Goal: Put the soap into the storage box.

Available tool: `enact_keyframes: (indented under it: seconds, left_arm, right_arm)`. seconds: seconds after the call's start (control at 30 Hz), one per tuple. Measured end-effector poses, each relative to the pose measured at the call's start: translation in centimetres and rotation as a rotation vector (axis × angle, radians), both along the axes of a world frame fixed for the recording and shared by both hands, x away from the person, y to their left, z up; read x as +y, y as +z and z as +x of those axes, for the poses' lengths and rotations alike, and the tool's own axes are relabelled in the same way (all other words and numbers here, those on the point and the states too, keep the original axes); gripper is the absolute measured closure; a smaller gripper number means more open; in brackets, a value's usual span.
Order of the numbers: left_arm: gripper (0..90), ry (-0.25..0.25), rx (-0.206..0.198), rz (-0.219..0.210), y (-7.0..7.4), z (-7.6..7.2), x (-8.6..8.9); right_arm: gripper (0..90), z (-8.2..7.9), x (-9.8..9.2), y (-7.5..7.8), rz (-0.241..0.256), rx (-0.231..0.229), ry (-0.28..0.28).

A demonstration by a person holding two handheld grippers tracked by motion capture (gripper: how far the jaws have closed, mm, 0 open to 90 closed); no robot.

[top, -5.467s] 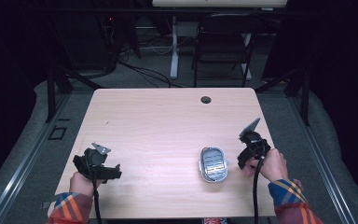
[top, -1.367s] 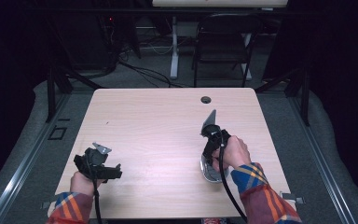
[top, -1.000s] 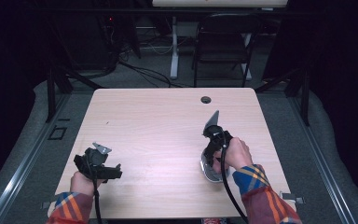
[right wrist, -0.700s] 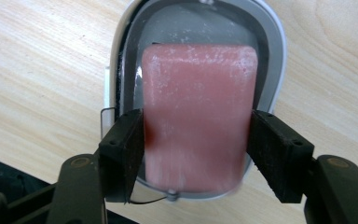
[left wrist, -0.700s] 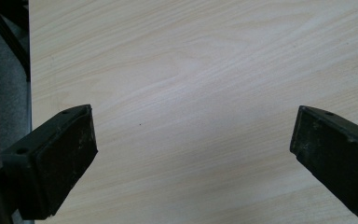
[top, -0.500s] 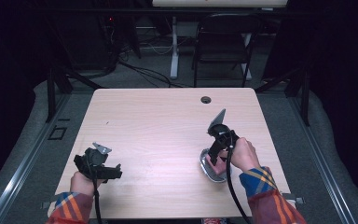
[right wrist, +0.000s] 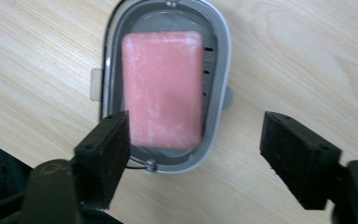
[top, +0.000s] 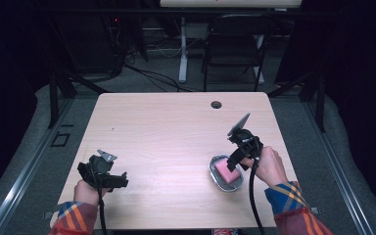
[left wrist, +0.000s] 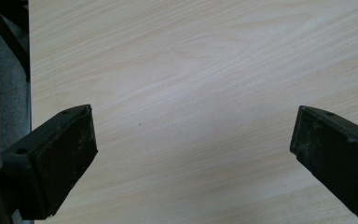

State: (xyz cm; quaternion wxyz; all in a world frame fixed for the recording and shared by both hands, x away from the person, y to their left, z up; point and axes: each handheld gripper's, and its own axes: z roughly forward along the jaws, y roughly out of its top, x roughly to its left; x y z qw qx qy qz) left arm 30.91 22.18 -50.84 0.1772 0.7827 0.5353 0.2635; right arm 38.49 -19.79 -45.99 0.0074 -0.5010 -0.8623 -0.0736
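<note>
The room is dark, with a black chair (top: 232, 54) and some cables on the floor behind a light wooden table (top: 176, 132). The table has a small round hole (top: 216, 105) near its far edge. On the right side of the table sits a grey oval dish (right wrist: 219, 84), and a pink bar of soap (right wrist: 162, 88) lies flat inside it. The right gripper (right wrist: 196, 158) hangs just over the near end of the dish with its jaws spread wide, one on each side, holding nothing. A hand (top: 269, 166) in a checked sleeve holds it. The left gripper (left wrist: 193, 154) is well apart from the dish, near the front left corner of the table. Its jaws are spread wide too, with bare wood between them.
</note>
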Motion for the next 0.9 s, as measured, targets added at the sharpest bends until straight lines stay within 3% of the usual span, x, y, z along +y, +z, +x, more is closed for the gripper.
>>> enact_keyframes:
  seconds: [0.17,0.2,0.23,0.27,0.53,0.7,0.73,0.9]
  left_arm:
    - [0.2,-0.003,0.000,0.001,0.0,0.0,0.0]
    - [0.2,-0.003,0.000,0.001,0.0,0.0,0.0]
    - [0.2,-0.004,0.001,0.003,0.0,0.0,0.0]
    - [0.2,-0.005,0.001,0.003,0.0,0.0,-0.1]
    - [0.2,-0.005,0.001,0.003,0.0,0.0,-0.1]
    - [0.2,-0.007,0.002,0.007,0.0,0.0,-0.1]
    - [0.2,-0.006,0.002,0.008,0.0,0.0,-0.1]
    - [0.2,-0.007,0.006,0.010,0.0,0.0,-0.1]
  right_arm:
    - [14.5,-1.0,-1.8,0.3,0.015,-0.058,-0.015]
    - [14.0,-1.1,-2.3,0.6,-0.006,-0.048,0.011]
    - [13.5,-1.5,-2.5,0.4,0.021,-0.086,-0.028]
    - [12.9,-1.7,-2.9,0.4,0.031,-0.098,-0.029]
    - [1.6,-3.3,-6.0,0.2,0.029,-0.160,-0.037]
    - [0.0,-4.4,-8.0,-0.2,0.041,-0.207,-0.065]
    - [0.0,-4.7,-8.3,-0.4,0.070,-0.240,-0.090]
    - [0.0,-5.6,-9.9,-1.3,0.064,-0.255,-0.106]
